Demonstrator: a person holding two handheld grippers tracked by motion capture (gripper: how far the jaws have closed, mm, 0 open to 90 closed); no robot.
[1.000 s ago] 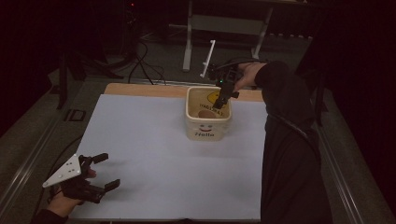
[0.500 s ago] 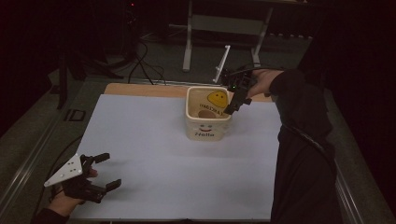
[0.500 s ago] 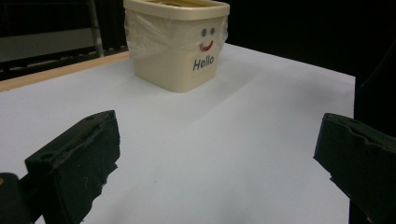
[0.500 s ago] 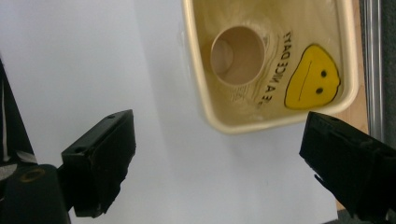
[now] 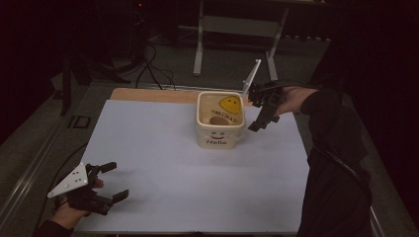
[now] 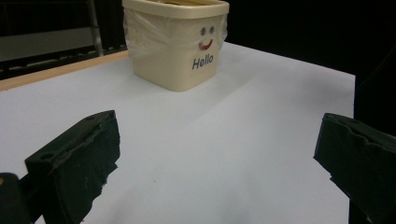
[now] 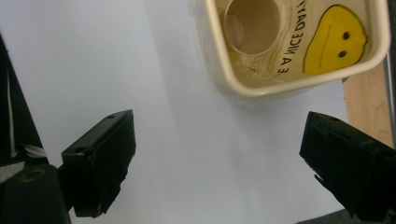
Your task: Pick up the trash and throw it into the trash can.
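Observation:
A cream tub [image 5: 220,123] with a smiley face and the word "Hello" stands upright on the white table sheet [image 5: 188,168], toward the back. Its inside shows a yellow face, lettering and a round brown patch [image 7: 251,25] at the bottom. My right gripper [image 5: 262,121] hangs just right of the tub [image 7: 261,79], above the sheet, pointing down, jaws open and empty. At the front left corner my left gripper [image 5: 112,181] rests low over the sheet, open and empty, facing the tub [image 6: 175,42] from a distance.
A bare wooden strip [image 5: 148,95] of the table shows behind the sheet. Beyond it stand a metal desk frame [image 5: 237,29] and floor cables [image 5: 153,69]. A person's dark sleeve [image 5: 336,163] runs along the right side. Open sheet [image 6: 224,140] lies between the left gripper and the tub.
My right gripper has moved from over the tub's mouth to the right, past its rim, and now hangs beside it. The left gripper has stayed put.

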